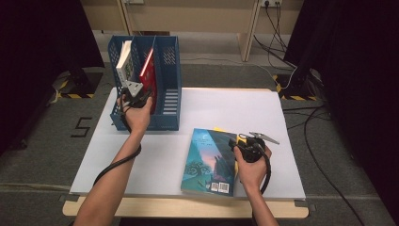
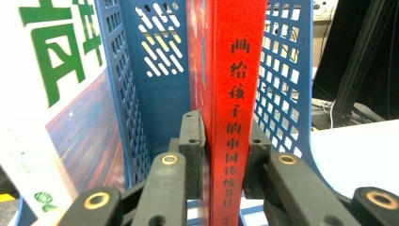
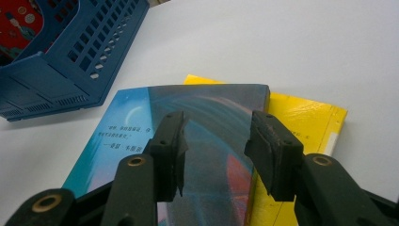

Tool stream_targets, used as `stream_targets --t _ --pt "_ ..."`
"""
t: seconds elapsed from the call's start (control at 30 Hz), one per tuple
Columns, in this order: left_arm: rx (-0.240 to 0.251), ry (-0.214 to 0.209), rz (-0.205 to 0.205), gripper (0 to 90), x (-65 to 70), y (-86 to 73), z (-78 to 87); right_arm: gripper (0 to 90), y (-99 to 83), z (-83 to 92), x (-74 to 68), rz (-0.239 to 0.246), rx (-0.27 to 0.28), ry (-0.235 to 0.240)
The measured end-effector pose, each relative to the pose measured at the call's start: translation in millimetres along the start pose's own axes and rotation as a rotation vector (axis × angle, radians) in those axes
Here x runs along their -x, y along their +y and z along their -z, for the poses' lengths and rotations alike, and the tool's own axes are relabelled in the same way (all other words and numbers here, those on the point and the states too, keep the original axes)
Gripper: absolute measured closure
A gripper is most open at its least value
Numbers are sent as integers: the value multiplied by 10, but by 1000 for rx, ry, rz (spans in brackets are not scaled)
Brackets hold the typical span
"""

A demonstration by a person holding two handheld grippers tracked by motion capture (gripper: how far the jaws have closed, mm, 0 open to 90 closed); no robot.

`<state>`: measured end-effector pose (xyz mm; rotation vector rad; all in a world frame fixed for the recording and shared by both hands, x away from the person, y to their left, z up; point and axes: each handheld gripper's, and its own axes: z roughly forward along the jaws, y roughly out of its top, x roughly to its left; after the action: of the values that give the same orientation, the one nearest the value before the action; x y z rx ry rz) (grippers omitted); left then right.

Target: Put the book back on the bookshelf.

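Observation:
A red book (image 2: 233, 94) stands upright in the middle slot of a blue file rack (image 1: 167, 101). My left gripper (image 2: 225, 141) is shut on its spine, one pad against each side. A white book (image 1: 123, 61) with green characters leans in the slot to the left. Near the table's front right, a blue-covered book (image 1: 209, 160) lies flat on top of a yellow book (image 3: 301, 117). My right gripper (image 3: 216, 141) hovers open just above the blue book's far end, with nothing between its pads.
The blue rack (image 3: 56, 70) stands at the back left of the white table (image 1: 282, 179). Its right slot (image 1: 170, 61) holds nothing. Cables trail from both grippers along the forearms. Dark curtains and floor cables surround the table.

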<state>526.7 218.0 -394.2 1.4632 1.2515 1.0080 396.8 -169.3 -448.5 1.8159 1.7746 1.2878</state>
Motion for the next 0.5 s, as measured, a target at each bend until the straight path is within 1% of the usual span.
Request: stream_targets --t 0.13,0.2,0.3,0.37,0.5 --pt "-11 14 6 773 -5 23 -33 565 4 1 -5 -8 -2 0" --pt "-15 22 9 779 -13 32 -56 565 4 -4 -1 -4 -3 1" --pt "-19 28 7 783 -11 48 -94 565 -2 -13 -2 -10 -8 1" --pt "-22 35 2 782 0 57 -118 565 -2 -16 4 0 -6 -1" --pt "-32 41 -1 781 11 89 -191 565 1 -11 1 -3 -5 1"
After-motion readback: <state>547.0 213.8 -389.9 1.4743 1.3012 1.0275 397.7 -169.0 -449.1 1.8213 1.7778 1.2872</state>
